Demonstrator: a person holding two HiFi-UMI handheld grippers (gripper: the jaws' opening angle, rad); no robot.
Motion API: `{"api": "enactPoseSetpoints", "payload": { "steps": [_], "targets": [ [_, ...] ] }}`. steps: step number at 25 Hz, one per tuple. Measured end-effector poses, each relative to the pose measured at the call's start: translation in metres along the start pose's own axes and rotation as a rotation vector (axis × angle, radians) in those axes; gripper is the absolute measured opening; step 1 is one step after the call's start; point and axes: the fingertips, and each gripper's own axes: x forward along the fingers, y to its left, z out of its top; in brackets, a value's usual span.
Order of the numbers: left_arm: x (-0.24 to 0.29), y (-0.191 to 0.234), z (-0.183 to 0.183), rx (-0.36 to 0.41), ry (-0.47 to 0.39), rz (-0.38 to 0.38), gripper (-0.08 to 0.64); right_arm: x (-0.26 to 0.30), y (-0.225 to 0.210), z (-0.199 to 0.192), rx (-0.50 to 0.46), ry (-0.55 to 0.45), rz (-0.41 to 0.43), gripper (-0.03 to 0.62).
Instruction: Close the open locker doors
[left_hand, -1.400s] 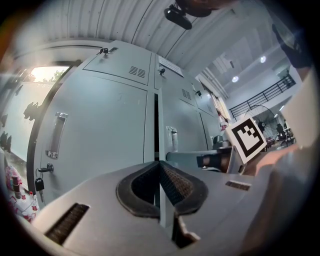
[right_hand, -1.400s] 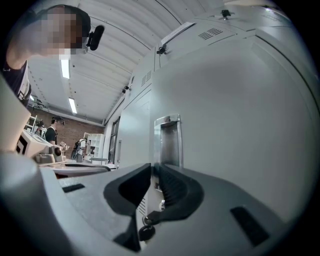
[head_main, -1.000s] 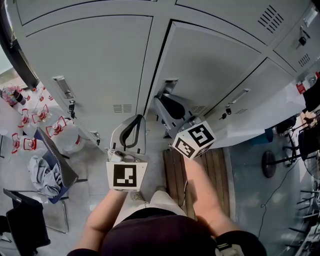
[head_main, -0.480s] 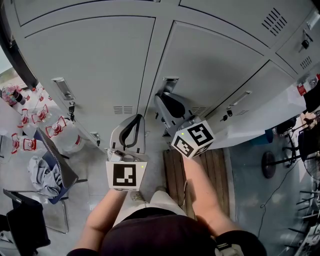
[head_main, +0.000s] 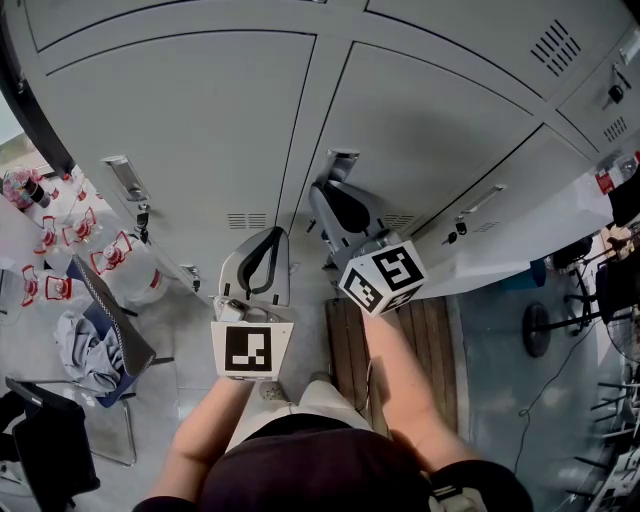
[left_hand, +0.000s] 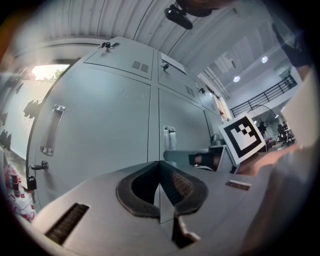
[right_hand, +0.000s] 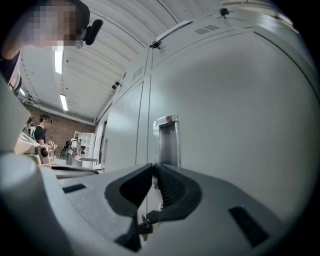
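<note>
A wall of grey lockers fills the head view. The middle door (head_main: 430, 130) lies flush with the left door (head_main: 190, 110), with only a thin seam between them. My right gripper (head_main: 320, 192) points level at the middle door, its tips against the panel just below the recessed handle (head_main: 340, 160). Its jaws have just been closing and now meet with nothing between them. The right gripper view shows that handle (right_hand: 167, 137) straight beyond the right gripper (right_hand: 154, 166). My left gripper (head_main: 271, 235) hovers shut in front of the seam, off the doors; the left gripper view shows its tips (left_hand: 160, 163) touching.
The left door carries a bar handle (head_main: 126, 172) with a padlock below it. Packs of water bottles (head_main: 60, 240) and a chair with a cloth (head_main: 100, 345) stand at the left. A wooden board (head_main: 400, 345) lies at my feet, and a white table (head_main: 545, 225) is on the right.
The dark gap along the middle door's left edge has narrowed to a thin seam. My right gripper has moved slightly toward the lockers with the door. The left gripper has stayed still.
</note>
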Motion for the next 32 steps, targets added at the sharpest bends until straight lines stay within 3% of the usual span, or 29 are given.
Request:
{"api": "enactPoseSetpoints", "payload": {
  "steps": [16, 24, 30, 32],
  "targets": [
    [-0.008, 0.004, -0.002, -0.021, 0.006, 0.037, 0.003, 0.003, -0.001, -0.001, 0.006, 0.021, -0.05, 0.039],
    [-0.031, 0.003, 0.017, -0.02, -0.031, 0.091, 0.003, -0.001, -0.005, -0.002, 0.05, 0.091, -0.193, 0.058],
    [-0.047, -0.008, 0.027, -0.01, -0.033, 0.114, 0.003, -0.034, 0.007, 0.008, 0.022, 0.073, -0.2, 0.057],
    [-0.046, -0.019, 0.03, 0.003, -0.028, 0.103, 0.003, -0.057, 0.007, 0.012, 0.006, 0.052, -0.22, 0.008]
  ]
}}
